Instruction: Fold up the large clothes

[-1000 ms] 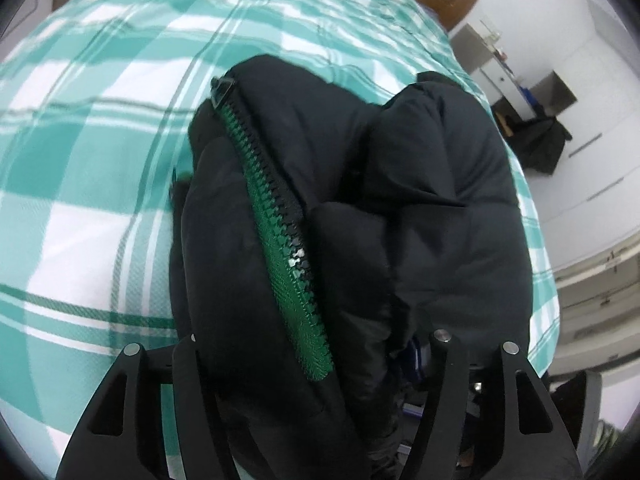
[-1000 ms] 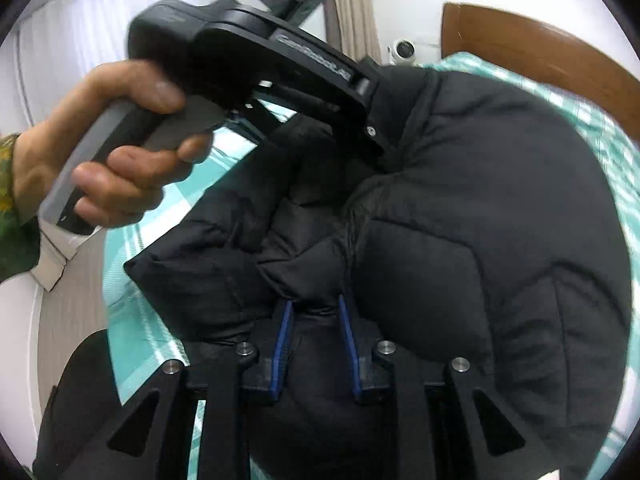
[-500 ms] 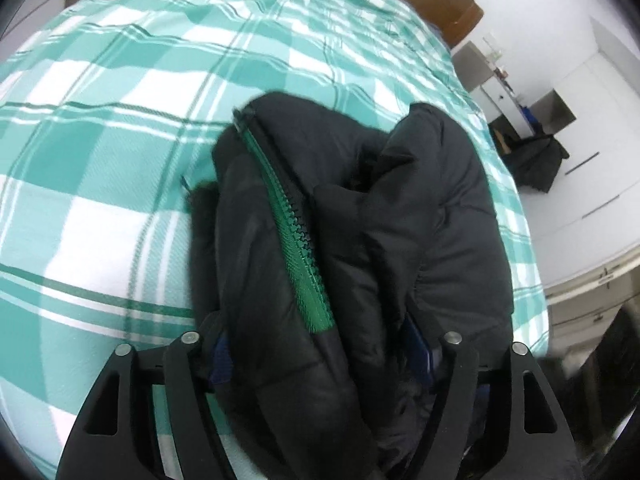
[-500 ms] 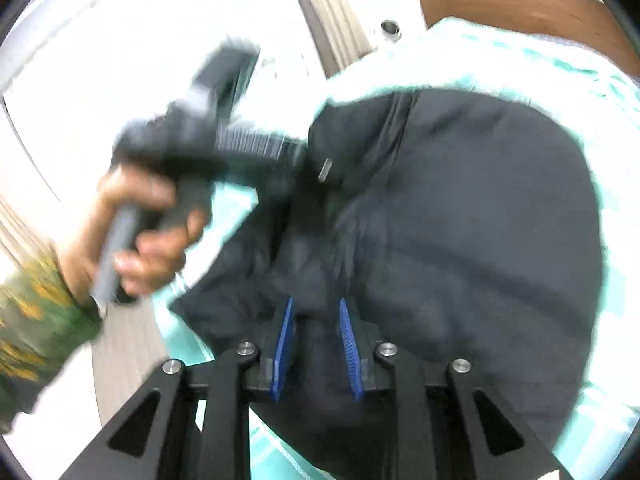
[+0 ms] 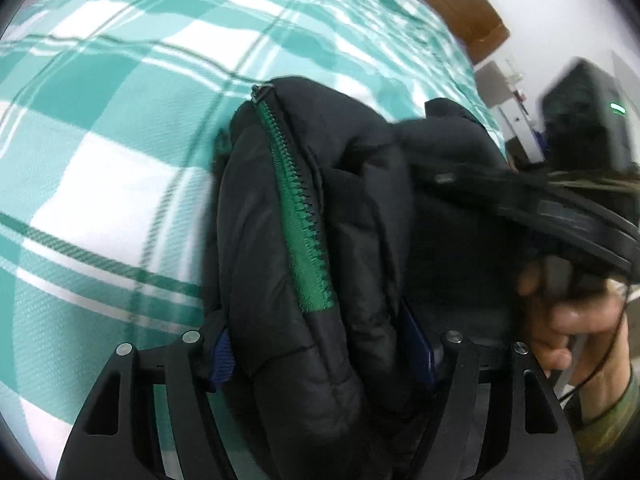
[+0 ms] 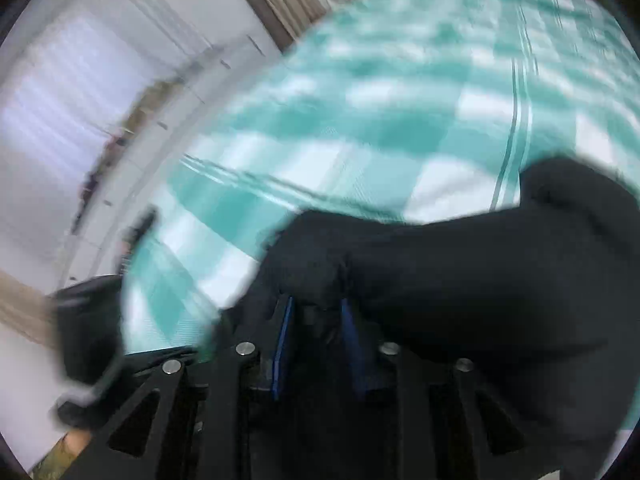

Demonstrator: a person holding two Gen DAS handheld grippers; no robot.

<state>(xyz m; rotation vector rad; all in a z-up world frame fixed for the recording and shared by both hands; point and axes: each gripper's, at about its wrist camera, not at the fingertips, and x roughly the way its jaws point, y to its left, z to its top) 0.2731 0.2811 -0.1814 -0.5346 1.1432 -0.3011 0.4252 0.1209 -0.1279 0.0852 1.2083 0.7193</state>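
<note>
Left wrist view shows both grippers, left [image 5: 324,354] and right [image 6: 316,350], jaws clamped on the bulky jacket [image 5: 304,216], whose slick padding may slip out and unfold onto the bed [image 5: 100,128].

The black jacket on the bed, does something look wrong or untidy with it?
Nothing looks damaged. The black jacket is bunched in a thick wad, not flat: the left claw and the right claw each pinch a fold of it over the checked bedsheet, and its green zipper runs slanted.
</note>
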